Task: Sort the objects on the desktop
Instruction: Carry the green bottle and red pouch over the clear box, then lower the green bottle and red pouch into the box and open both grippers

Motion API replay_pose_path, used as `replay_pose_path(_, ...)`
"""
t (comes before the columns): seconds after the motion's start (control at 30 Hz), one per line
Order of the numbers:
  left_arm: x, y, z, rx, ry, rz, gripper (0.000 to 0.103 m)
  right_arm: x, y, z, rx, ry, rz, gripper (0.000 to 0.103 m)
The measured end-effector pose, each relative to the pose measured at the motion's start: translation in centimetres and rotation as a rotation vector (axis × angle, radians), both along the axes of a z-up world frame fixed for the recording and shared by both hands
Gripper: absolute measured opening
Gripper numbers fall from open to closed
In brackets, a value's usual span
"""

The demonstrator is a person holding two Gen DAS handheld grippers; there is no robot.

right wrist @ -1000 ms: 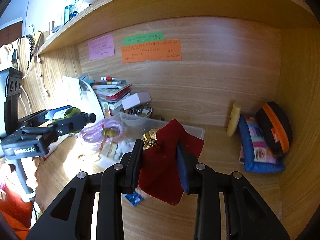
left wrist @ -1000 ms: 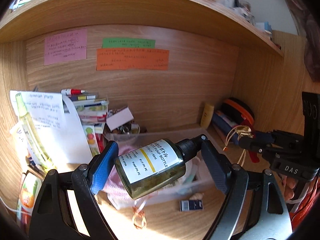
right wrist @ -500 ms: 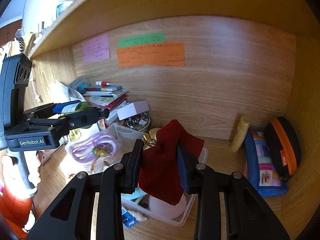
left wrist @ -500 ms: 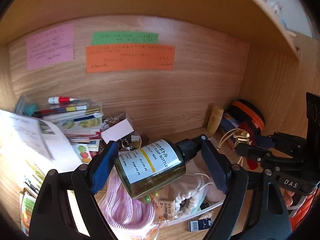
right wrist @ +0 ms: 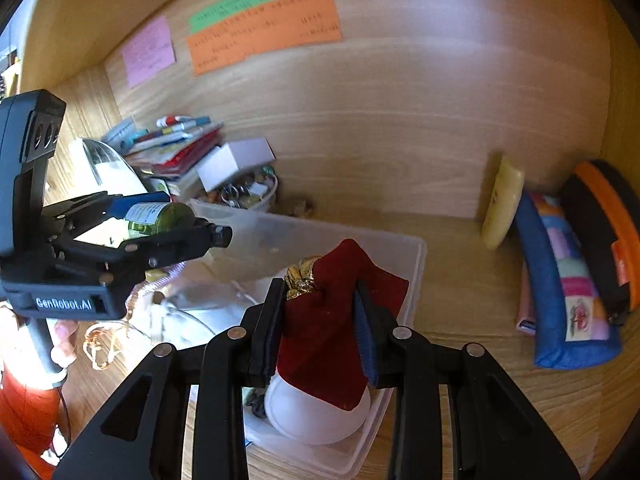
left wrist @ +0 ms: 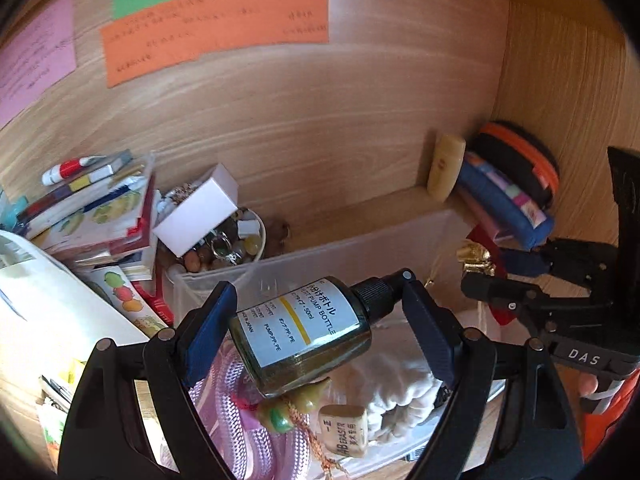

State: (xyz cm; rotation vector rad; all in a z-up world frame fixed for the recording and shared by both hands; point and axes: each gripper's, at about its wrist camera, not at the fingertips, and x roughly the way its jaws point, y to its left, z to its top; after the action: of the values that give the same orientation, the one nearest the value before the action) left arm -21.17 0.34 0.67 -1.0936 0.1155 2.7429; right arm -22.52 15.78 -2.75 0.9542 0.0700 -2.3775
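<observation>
The left hand-held gripper [left wrist: 320, 320] clamped a green pump bottle [left wrist: 300, 340] lengthwise, base to cap, above a clear plastic bin [right wrist: 416, 264] on the table [right wrist: 460, 288]. The right hand-held gripper [right wrist: 320, 320] pinched a dark red pouch [right wrist: 332, 320], gold-tied, over the bin's right end; it perhaps touched the white round item [right wrist: 316, 416] beneath.

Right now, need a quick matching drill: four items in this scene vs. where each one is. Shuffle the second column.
1. pump bottle
2. red pouch
3. eraser
4. white box

a. lying in the clear bin
b. between the left gripper fingers
c. atop the trinket bowl
d. between the right gripper fingers

Pairs: 1-b, 2-d, 3-a, 4-c
</observation>
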Motion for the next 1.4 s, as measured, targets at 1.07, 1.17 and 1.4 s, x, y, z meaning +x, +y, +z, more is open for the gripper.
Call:
replay_pose_path(1.07,1.0,0.5,-0.6,-0.015,-0.015,-0.030,0.085,2.1,-2.7,-0.6,0.154,0.103,0.003,0.059)
replay_pose_path(1.17,1.6,0.3,-0.1,-0.005,0.006,-0.020,0.086,2.7,-2.5,0.2,0.152,0.147,-0.006,0.067)
replay_pose_path(1.4,3.6,-0.5,1.9,0.009,0.078,0.022,0.092,3.5,-1.6,2.1,0.126,0.193,-0.028,0.073)
